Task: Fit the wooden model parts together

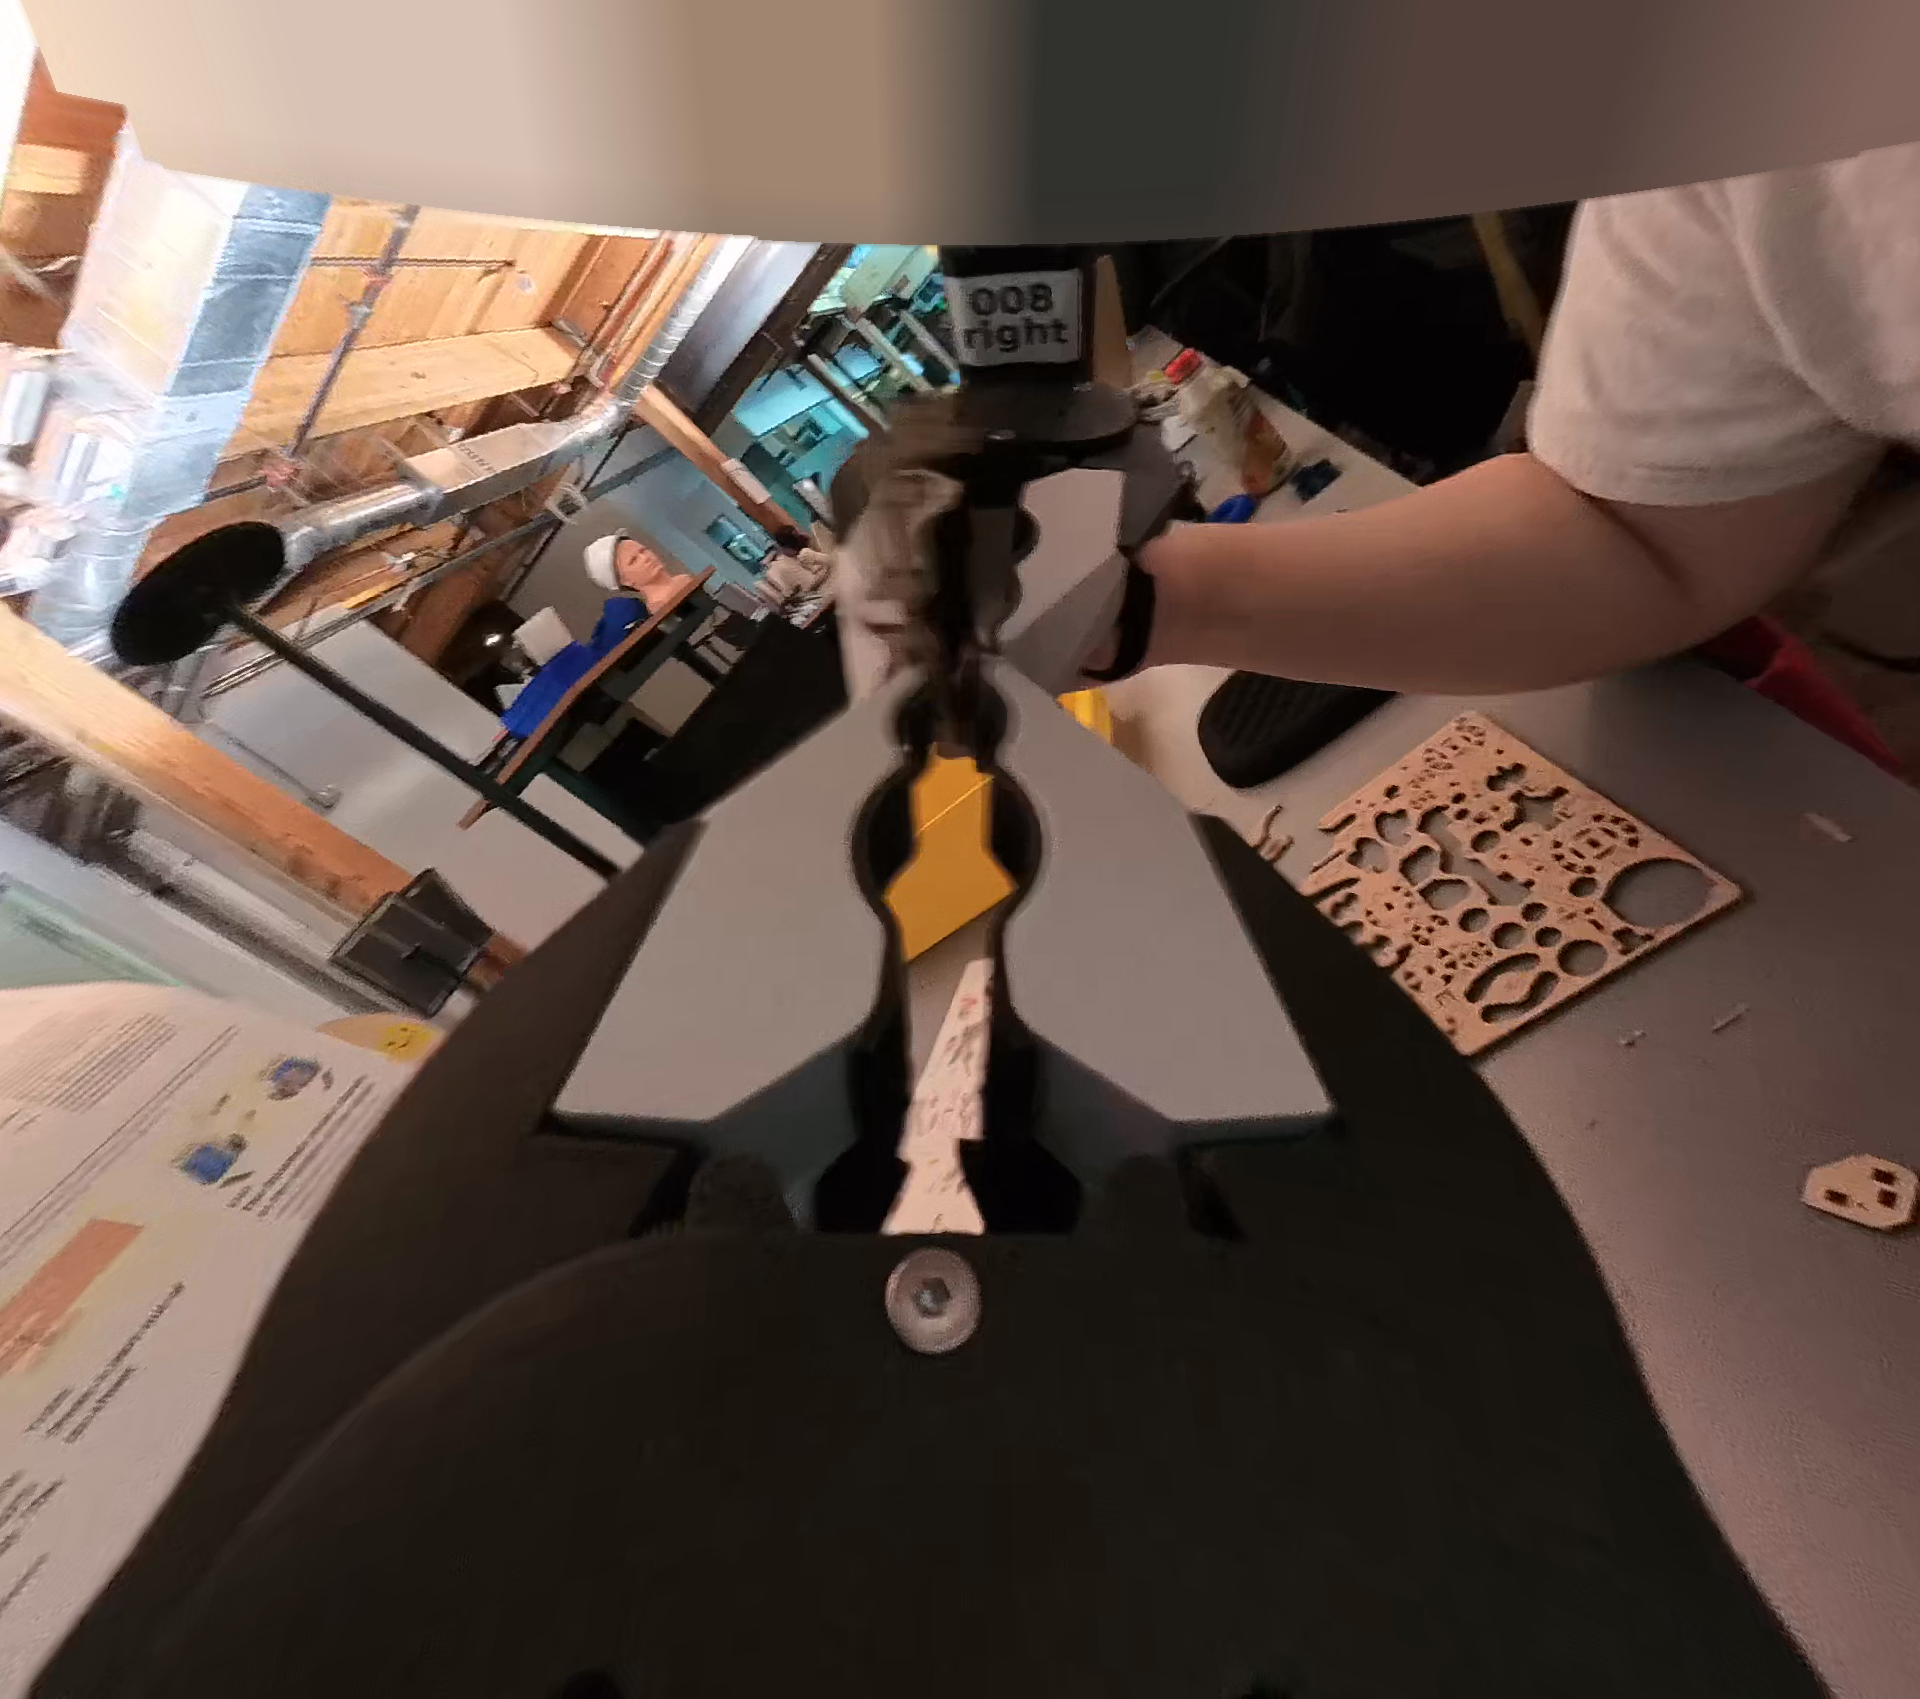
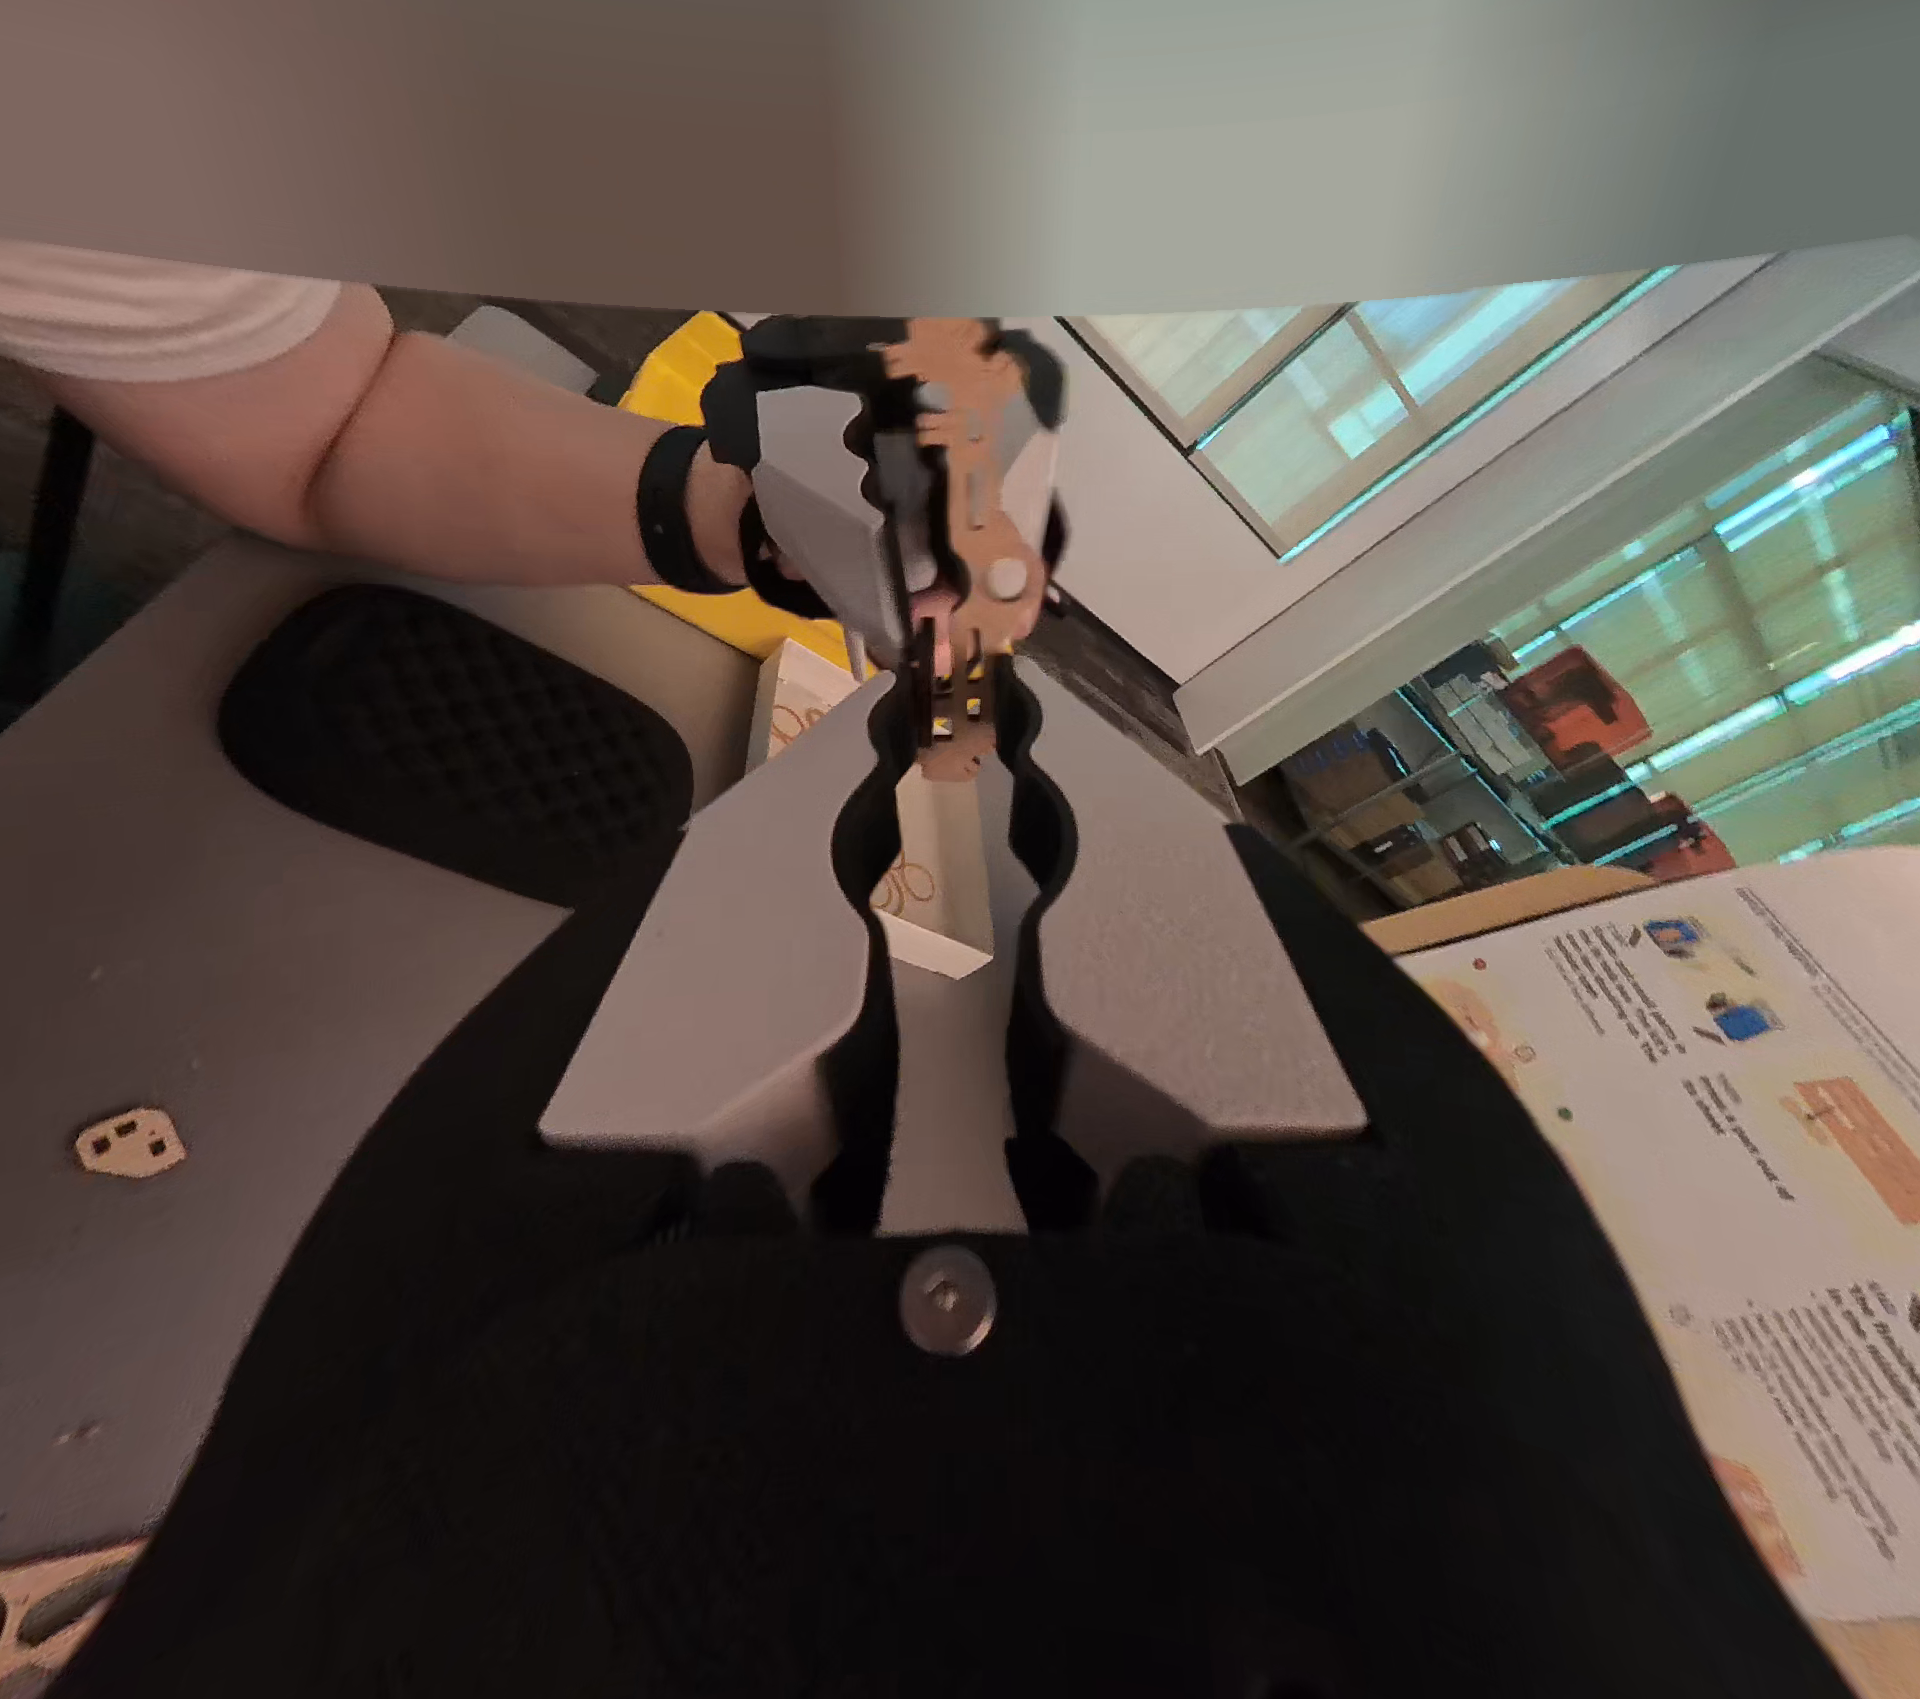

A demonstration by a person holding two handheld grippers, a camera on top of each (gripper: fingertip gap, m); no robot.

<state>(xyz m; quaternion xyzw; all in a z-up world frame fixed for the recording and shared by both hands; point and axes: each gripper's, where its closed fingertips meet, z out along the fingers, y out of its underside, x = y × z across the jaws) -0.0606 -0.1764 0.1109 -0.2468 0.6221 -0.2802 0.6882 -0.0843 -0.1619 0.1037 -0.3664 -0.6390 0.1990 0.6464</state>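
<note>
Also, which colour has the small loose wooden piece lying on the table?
Pale tan wood with dark cut-out slots; the small loose piece shows best in the left wrist view.

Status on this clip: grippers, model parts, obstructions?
Left gripper and right gripper both shut on wooden model parts, tip to tip above the table. Join blurred. Nothing in the way.

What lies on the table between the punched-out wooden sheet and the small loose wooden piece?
Only bare grey table with a few tiny wood crumbs separates the wooden sheet from the small wooden piece, as the left wrist view shows.
</note>
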